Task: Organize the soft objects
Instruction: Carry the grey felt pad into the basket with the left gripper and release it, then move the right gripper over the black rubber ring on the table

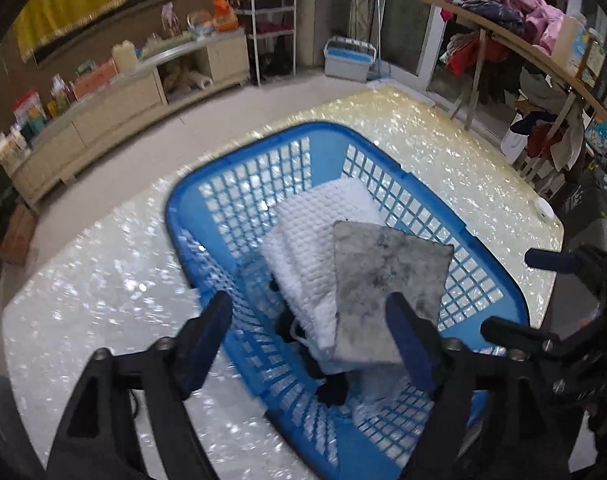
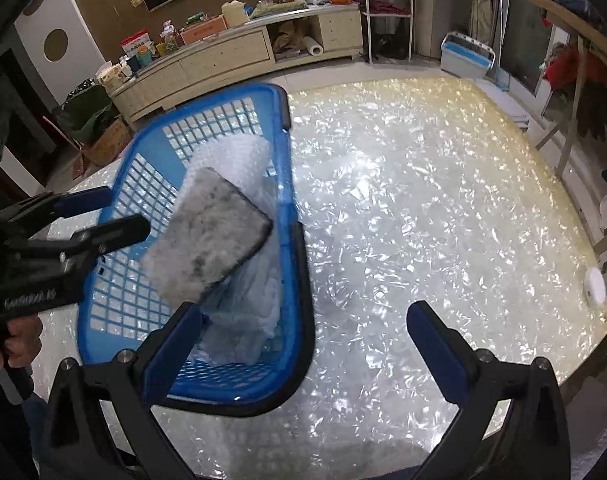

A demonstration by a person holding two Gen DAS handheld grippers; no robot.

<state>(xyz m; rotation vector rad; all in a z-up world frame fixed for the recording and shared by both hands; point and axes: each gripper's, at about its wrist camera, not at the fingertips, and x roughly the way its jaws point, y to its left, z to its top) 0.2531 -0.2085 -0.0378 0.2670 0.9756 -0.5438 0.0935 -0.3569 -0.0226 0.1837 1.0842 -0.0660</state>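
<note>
A blue lattice basket (image 1: 175,216) (image 2: 299,280) stands on the pearly table (image 2: 423,200). Inside it lies a folded white quilted cloth (image 1: 323,224) (image 2: 239,160). A grey mottled square pad (image 1: 387,276) (image 2: 207,240) is tilted over that cloth; whether it rests on it I cannot tell. My left gripper (image 1: 307,304) (image 2: 123,210) hangs open over the basket's near end, its jaws wide and not pressing on the pad. My right gripper (image 2: 303,316) (image 1: 511,292) stands open beside the basket's right rim with nothing between its fingers.
A small dark item (image 1: 335,392) lies at the basket's near end. A white round object (image 2: 595,284) sits at the table's right edge. A low cabinet (image 2: 223,56) with clutter lines the far wall. A shelf of clothes (image 1: 503,4) stands to the right. A hand (image 2: 19,340) grips the left tool.
</note>
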